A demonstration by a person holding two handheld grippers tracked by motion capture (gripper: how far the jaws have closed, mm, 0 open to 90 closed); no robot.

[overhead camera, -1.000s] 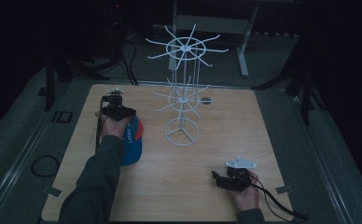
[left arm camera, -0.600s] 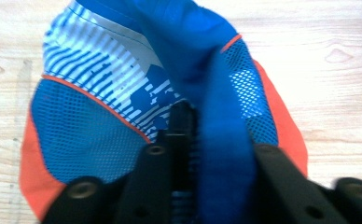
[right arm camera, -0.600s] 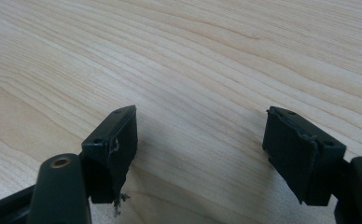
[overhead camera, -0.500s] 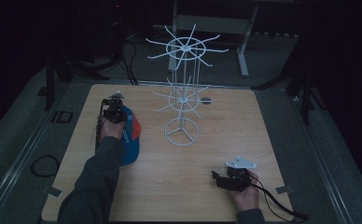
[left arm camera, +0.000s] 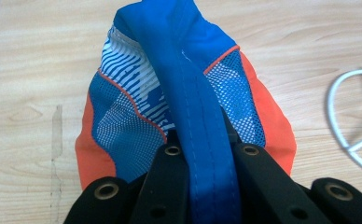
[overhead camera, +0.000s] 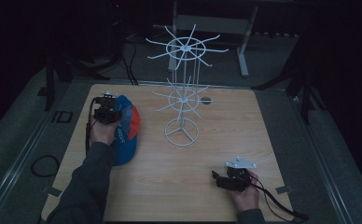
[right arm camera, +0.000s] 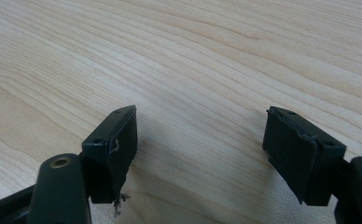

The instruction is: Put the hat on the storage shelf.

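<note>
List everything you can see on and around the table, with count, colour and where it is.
cap: one, blue with orange and white panels, left part of the table, a blue band of it pinched in the left gripper
wire rack: one, white, two tiers of spokes, upright at table centre-back
table: one, light wood
left gripper: one, black, shut on the cap
right gripper: one, black, jaws open, low over bare wood at the near right
</note>
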